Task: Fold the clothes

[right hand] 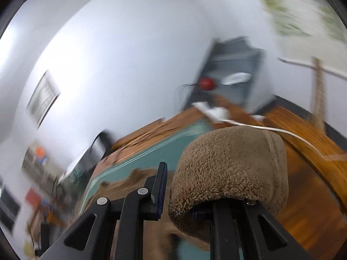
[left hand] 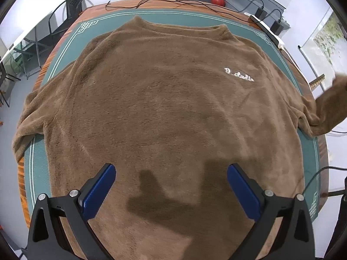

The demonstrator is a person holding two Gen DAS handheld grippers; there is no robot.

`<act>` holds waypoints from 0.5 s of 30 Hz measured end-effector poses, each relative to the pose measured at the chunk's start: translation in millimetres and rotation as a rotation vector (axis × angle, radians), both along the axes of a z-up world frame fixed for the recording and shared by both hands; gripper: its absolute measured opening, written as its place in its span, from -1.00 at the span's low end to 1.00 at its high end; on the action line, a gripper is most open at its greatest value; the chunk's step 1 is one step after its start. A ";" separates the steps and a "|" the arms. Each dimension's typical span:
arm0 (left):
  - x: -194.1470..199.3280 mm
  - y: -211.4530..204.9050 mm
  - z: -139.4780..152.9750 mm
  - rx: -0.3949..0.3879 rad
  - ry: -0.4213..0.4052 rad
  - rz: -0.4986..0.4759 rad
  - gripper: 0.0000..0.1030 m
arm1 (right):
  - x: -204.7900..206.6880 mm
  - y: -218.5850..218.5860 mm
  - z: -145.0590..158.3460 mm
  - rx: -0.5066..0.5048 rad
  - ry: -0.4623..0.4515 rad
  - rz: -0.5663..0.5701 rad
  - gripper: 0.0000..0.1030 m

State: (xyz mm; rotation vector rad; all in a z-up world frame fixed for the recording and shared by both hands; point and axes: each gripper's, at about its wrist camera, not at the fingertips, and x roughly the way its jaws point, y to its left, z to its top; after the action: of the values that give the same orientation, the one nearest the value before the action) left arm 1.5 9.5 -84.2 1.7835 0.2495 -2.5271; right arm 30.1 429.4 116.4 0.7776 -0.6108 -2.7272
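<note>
So the brown fleece sweater (left hand: 164,108) is laid flat, front up, on the green mat (left hand: 104,20) that covers the wooden table (left hand: 95,6). Collar is at the far edge and the white script logo (left hand: 238,74) sits on the chest. One sleeve drapes off the table's edge on the left of the left wrist view.

Left claw (left hand: 171,190) points steeply down over the hem end of the body, its blue pads (left hand: 99,192) spread wide with nothing between them, just its shadow on the fleece.

Right claw (right hand: 180,190) is tipped only a bit below level and rolled over sideways, the room behind it all streaky with blur. It's clamped down on the cuff of the other sleeve (right hand: 229,169), which is bunched up and draped right over one finger, so only the other pad (right hand: 161,188) shows. In the left wrist view that sleeve (left hand: 329,106) is lifted up off the table at the right edge.
</note>
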 end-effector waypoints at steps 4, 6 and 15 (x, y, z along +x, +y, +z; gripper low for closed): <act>1.6 -18.0 -3.5 0.032 0.001 0.030 1.00 | -14.8 -94.0 6.9 0.125 0.018 0.204 -0.60; 2.7 -26.2 -5.6 0.042 0.000 0.045 1.00 | -19.7 -143.6 -1.5 0.222 0.000 0.317 -0.55; 7.2 -60.8 -17.8 0.115 -0.018 0.125 1.00 | 33.1 -284.1 -69.8 0.492 -0.125 0.772 0.70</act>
State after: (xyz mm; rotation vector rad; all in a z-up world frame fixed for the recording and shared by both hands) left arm 8.6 -51.4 -102.0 1.7673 0.4989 -2.4554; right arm 63.2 145.3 46.6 1.0240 0.3220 -2.1055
